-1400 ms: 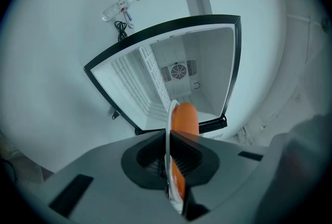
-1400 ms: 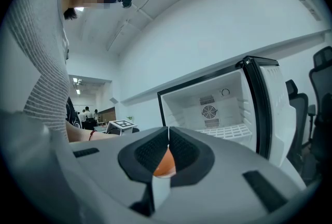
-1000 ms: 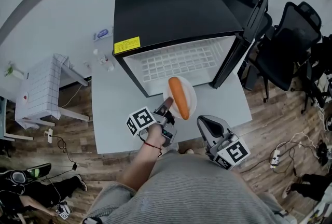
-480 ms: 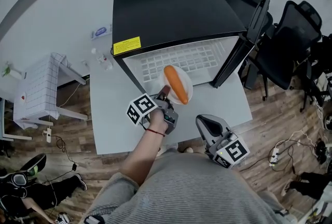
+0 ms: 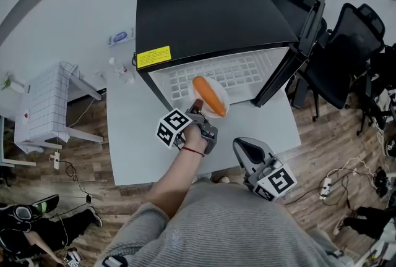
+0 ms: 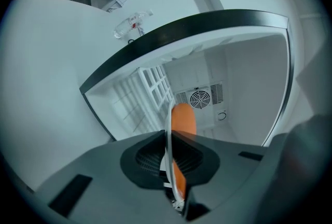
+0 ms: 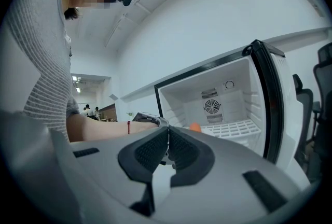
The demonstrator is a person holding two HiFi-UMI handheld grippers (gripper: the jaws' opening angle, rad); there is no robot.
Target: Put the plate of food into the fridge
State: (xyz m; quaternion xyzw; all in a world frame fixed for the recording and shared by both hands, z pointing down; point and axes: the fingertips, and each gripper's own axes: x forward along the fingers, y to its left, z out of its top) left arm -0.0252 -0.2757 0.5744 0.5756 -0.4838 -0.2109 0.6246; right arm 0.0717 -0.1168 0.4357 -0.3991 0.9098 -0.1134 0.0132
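A white plate (image 5: 225,96) carries a long orange carrot (image 5: 208,96) and hangs at the mouth of the open black fridge (image 5: 210,15), over the front of its white wire shelf (image 5: 244,74). My left gripper (image 5: 198,105) is shut on the plate's near rim. In the left gripper view the plate (image 6: 168,129) shows edge-on between the pads, with the carrot (image 6: 183,120) beyond and the fridge's fan grille (image 6: 198,97) behind. My right gripper (image 5: 246,148) hangs low near my body, shut and empty; its pads (image 7: 167,148) meet. From there the carrot (image 7: 194,127) just shows.
The fridge stands on a grey table (image 5: 133,136), its door (image 5: 291,55) swung open to the right. Black office chairs (image 5: 346,55) crowd the right side. A small bottle (image 5: 124,71) and a white side table (image 5: 49,105) lie to the left. Cables trail on the wood floor.
My left gripper has carried the plate with the carrot forward from the table's middle to the fridge opening. The right gripper has stayed put.
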